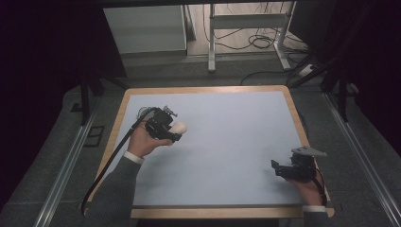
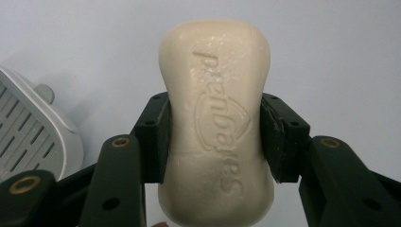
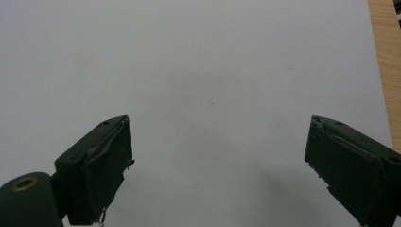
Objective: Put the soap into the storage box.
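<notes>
A cream bar of soap (image 2: 217,118) with a stamped logo is clamped at its waist between the two black jaws of my left gripper (image 2: 215,135). In the high view the left gripper (image 1: 174,131) holds the soap (image 1: 181,126) just above the mat at the table's left, pointing right. A white soap dish (image 2: 33,137) with a slotted grate lies just below and beside the soap. My right gripper (image 1: 275,169) rests low near the table's front right, and its jaws (image 3: 220,156) stand wide apart over bare mat with nothing between them.
A pale blue-grey mat (image 1: 227,142) covers the table, framed by a wooden rim (image 1: 208,89); the rim (image 3: 385,71) lies close to the right gripper. Metal rails run along both sides of the table. A desk frame and cables stand beyond the far edge.
</notes>
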{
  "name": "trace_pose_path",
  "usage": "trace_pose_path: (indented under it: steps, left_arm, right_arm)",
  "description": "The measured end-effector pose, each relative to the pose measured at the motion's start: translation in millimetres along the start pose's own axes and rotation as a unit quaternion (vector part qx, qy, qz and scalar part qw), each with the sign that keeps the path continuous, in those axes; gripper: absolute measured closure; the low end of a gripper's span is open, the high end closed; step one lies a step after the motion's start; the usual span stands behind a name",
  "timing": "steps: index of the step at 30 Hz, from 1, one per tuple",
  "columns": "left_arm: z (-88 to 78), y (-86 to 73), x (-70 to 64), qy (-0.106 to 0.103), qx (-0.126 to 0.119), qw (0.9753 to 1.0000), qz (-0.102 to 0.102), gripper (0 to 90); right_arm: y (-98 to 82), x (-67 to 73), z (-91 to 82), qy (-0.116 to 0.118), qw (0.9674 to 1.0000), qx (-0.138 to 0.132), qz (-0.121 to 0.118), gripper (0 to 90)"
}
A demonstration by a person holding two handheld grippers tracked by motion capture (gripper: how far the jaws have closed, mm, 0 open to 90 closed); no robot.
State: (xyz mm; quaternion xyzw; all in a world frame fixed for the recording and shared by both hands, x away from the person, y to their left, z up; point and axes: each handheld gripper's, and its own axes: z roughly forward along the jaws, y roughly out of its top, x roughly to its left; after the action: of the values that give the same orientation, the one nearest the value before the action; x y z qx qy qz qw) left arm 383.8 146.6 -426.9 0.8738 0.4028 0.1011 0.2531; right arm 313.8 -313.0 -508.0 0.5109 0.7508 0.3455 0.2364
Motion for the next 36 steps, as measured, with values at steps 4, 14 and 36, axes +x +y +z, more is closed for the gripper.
trace_pose_path:
  steps: [4, 14, 36]
  left_arm:
    - [0.3, 0.5, 2.5, 0.001, -0.001, 1.0000, -0.004, 49.7]
    - [-0.1, 2.0, 14.1, 0.007, 0.001, 0.9999, -0.013, 49.6]
    - [1.9, 7.7, 44.8, 0.023, 0.007, 0.9985, -0.049, 49.7]
  right_arm:
    - [0.2, 0.4, -0.3, 0.000, 1.0000, -0.001, -0.001, 8.1]
    - [0.0, 0.3, 0.3, -0.001, 1.0000, -0.001, -0.002, 8.1]
    - [-0.5, -0.6, 1.0, -0.003, 1.0000, 0.002, 0.001, 8.1]
